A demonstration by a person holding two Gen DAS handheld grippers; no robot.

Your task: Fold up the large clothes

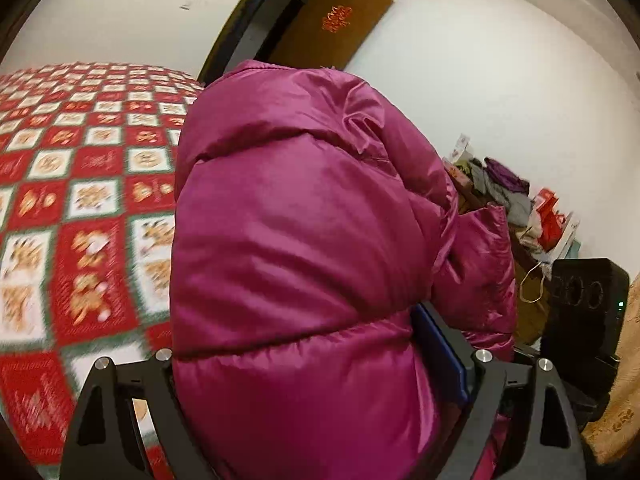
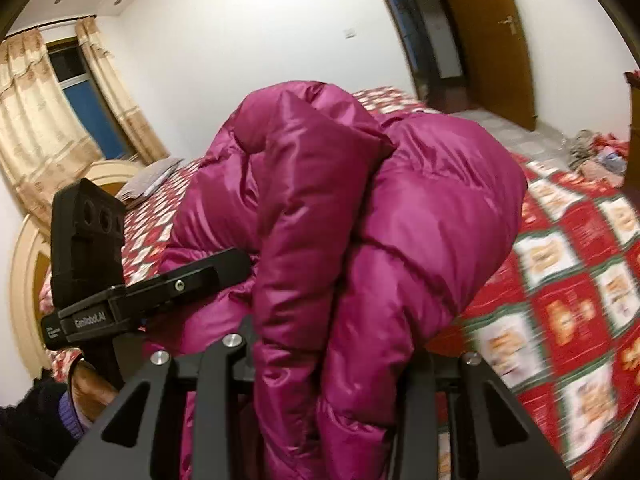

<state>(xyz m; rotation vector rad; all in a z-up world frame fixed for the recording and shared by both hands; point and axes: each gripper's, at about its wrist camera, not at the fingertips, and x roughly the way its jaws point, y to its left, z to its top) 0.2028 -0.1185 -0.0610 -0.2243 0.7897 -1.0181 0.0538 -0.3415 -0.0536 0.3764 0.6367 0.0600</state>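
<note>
A puffy magenta down jacket [image 1: 304, 208] is bunched into a thick bundle and hangs above the bed's red, white and green quilt [image 1: 80, 200]. My left gripper [image 1: 304, 360] stands wide with the bundle filling the gap; its blue pad [image 1: 440, 360] presses the jacket's side, and its other finger is hidden behind the fabric. In the right wrist view the jacket [image 2: 400, 208] drapes over my right gripper [image 2: 328, 360], whose jaws pinch a fold and whose fingertips are buried in it. The left gripper [image 2: 168, 280] also shows there, held by a hand [image 2: 92, 392].
The quilt-covered bed [image 2: 560, 300] lies below, with a rounded headboard [image 2: 24, 280] and a pillow [image 2: 148, 178]. Curtains [image 2: 32, 120] hang by a window. A brown door [image 1: 332, 36] stands open. Bags and clothes [image 1: 520, 208] are piled along the wall.
</note>
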